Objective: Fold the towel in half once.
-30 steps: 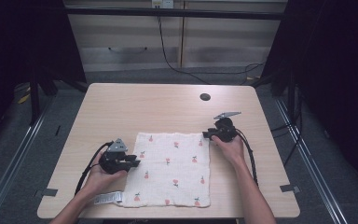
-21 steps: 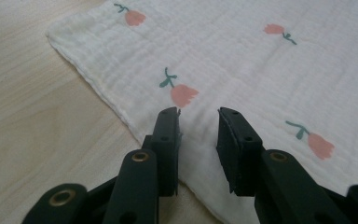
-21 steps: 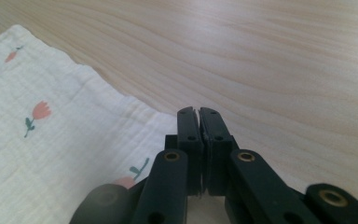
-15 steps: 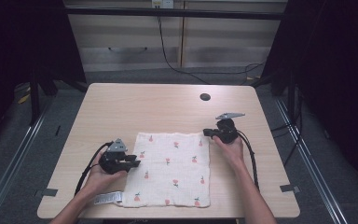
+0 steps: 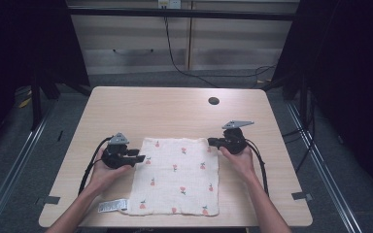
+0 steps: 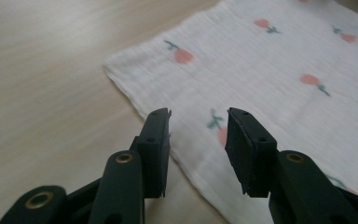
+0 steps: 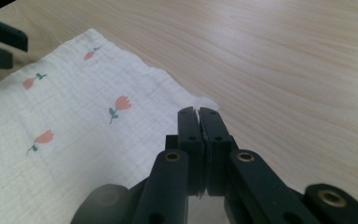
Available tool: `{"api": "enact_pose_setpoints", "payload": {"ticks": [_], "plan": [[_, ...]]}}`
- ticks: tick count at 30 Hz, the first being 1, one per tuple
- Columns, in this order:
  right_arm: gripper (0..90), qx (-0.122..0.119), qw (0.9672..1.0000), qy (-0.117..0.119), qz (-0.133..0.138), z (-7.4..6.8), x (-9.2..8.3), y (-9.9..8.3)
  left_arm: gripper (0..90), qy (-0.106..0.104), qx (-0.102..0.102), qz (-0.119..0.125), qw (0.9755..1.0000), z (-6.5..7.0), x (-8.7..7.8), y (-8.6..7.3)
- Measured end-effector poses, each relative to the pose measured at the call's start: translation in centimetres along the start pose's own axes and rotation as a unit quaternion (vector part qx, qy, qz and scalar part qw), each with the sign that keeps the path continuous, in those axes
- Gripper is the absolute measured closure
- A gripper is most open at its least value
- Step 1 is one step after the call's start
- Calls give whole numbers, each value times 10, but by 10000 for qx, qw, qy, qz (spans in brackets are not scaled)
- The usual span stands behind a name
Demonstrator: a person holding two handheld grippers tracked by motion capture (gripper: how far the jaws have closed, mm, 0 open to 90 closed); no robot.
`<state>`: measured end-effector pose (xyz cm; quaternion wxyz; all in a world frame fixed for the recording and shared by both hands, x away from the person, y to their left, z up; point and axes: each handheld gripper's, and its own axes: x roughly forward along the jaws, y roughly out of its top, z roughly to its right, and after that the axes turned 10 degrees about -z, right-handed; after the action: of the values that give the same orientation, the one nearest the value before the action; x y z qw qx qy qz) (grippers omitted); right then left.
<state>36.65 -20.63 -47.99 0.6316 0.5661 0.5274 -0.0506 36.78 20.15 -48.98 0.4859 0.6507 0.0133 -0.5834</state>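
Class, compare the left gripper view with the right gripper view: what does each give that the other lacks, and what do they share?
Left gripper view: the left tool, jaws apart and just opened wider, nothing pinched, above an edge of the white square muslin cloth with red flower prints. Right gripper view: the right tool, jaws shut at a cloth corner; whether they pinch it is unclear. The left tool's jaws also appear at top left. Shared: the cloth lying on the light wooden table.

The cloth (image 5: 177, 177) is lying on the table (image 5: 150, 111) toward six o'clock; the left gripper (image 5: 138, 159) is sitting at its nine, the right gripper (image 5: 212, 142) at its one.
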Motion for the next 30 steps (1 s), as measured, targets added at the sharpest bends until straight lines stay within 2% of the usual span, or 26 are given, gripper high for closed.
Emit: {"api": "enact_pose_setpoints", "payload": {"ticks": [2,4,5,11,12,14,16,17,21,24,30], "plan": [[885,78,9999,47,60,2,-2,-2,595,196,70,73,9998,-6,3,5],[885,73,9999,45,79,4,-2,-4,596,119,-88,76,9999,-15,10,10],[885,101,9999,44,77,6,-1,-5,595,170,-101,79,9998,-17,13,12],[885,160,9998,48,78,9,3,-7,596,144,-316,181,9992,-30,27,23],[885,146,9998,48,82,9,3,-7,596,216,-366,175,9989,-31,30,25],[885,150,9998,65,99,8,4,-6,597,320,-356,141,9988,-30,35,30],[885,142,9997,83,158,7,3,-5,600,253,-311,126,9991,-29,36,35],[884,149,9997,82,162,7,2,-5,601,299,-345,173,9988,-29,37,36],[883,160,9997,93,183,7,0,-5,606,225,-375,75,9990,-33,42,34],[881,186,9996,98,203,8,0,-6,605,109,-515,125,9985,-38,40,33],[882,192,9995,84,254,10,-4,-8,647,214,-435,79,9988,-37,43,32]]}}
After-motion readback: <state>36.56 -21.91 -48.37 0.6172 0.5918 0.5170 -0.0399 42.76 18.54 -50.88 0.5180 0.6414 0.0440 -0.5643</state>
